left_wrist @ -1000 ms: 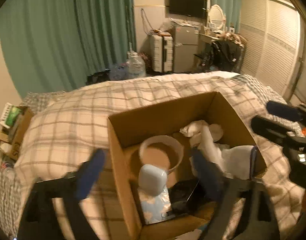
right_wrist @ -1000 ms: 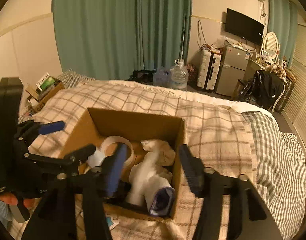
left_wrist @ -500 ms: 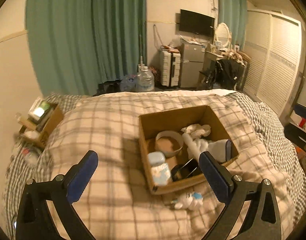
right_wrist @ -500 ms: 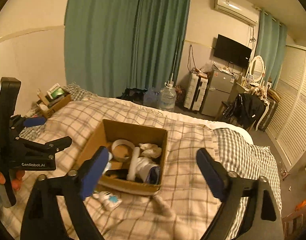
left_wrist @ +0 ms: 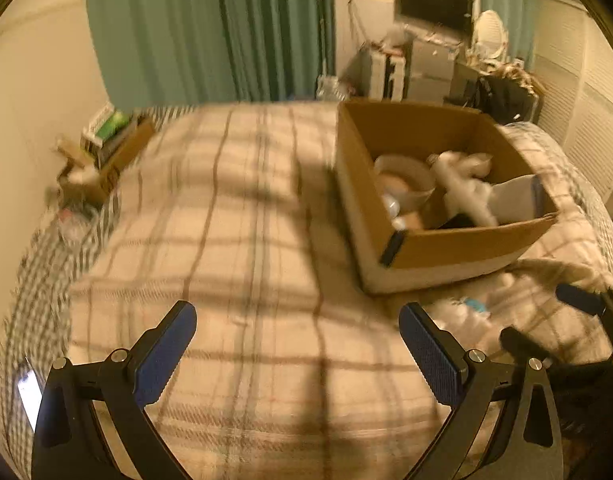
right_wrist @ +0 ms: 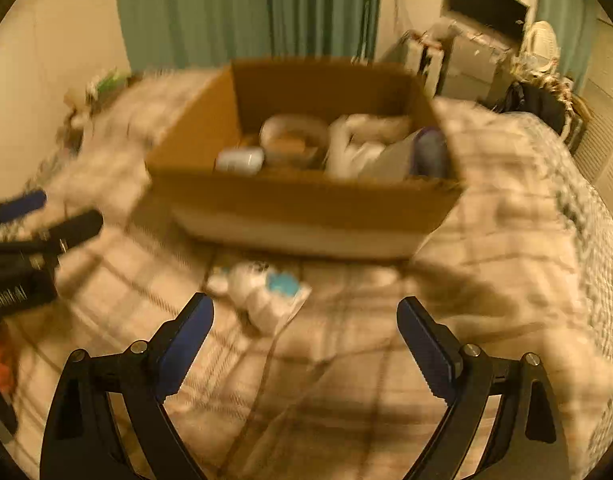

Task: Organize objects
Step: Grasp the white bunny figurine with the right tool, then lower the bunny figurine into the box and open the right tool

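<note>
An open cardboard box (left_wrist: 458, 244) (right_wrist: 306, 200) sits on the plaid bed. It holds a roll of tape (right_wrist: 294, 136), a small pale case (right_wrist: 240, 160), white cloth (right_wrist: 366, 136) and a grey-and-blue item (right_wrist: 422, 152). A white packet with a blue patch (right_wrist: 266, 292) (left_wrist: 462, 308) lies on the bed in front of the box. My right gripper (right_wrist: 304, 332) is open and empty, just short of the packet. My left gripper (left_wrist: 296, 338) is open and empty over bare blanket, left of the box. Both views are blurred.
The plaid blanket (left_wrist: 234, 240) covers the bed. A small box of clutter (left_wrist: 102, 148) sits off the bed's left side. Green curtains (left_wrist: 210, 28), a TV (left_wrist: 436, 0) and furniture stand behind. My left gripper shows in the right wrist view (right_wrist: 30, 232).
Both grippers pulled up and away from the box, then dropped low toward the bed in front of it. The right one now faces the packet. Both stay open.
</note>
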Tool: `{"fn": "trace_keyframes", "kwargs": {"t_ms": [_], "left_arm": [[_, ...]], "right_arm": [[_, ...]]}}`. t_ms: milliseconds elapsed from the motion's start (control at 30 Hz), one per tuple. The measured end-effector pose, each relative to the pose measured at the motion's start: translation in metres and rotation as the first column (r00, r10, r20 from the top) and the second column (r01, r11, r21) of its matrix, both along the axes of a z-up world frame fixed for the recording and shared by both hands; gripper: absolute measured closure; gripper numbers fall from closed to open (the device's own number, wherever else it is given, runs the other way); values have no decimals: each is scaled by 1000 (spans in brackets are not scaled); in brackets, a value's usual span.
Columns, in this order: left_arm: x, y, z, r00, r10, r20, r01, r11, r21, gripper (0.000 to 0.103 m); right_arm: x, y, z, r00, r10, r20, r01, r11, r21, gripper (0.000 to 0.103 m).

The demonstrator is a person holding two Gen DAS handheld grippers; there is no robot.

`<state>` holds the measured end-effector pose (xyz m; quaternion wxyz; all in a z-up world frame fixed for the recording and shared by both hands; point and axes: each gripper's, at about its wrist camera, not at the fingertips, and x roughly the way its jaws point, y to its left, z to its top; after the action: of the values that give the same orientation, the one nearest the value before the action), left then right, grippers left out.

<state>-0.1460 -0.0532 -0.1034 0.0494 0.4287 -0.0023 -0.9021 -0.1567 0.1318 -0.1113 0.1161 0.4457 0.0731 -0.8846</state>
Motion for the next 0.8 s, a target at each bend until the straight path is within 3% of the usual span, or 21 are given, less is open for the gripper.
{"fn": "trace_keyframes", "kwargs": {"t_ms": [167,367,533,567,600,733,767,800], "left_arm": [[-7,-9,-17,997,35,62,-36,999,13,0],[-9,-14,-24,995,53,85,-56,998,24,0],[-10,-13,-28,993,55,101,-56,998,15,0],[-10,-12,-29,993,55,103,-57,998,13,0],[-10,-12,-29,993,56,105,-57,998,10,0],[-9,-11,-28,993,53,107,-54,999,7,0],[-8,-10,-27,993,55,108,-56,998,4,0],[-7,-10,-27,993,56,108,-56,998,3,0]], "right_arm": [[-15,-15,-21,997,44,63,-43,999,-20,10],[-37,-32,-47,987,63,147,-64,998,2,15],[-42,-29,-53,983,65,171,-63,998,-16,31],[-41,-29,-52,983,66,169,-65,998,-13,41],[-40,-29,-52,984,62,168,-62,998,-7,45],[-32,-25,-48,987,65,150,-64,998,-12,48],[-29,-23,-45,988,63,138,-61,998,-12,50],[-25,-22,-41,990,62,125,-60,998,-16,60]]}}
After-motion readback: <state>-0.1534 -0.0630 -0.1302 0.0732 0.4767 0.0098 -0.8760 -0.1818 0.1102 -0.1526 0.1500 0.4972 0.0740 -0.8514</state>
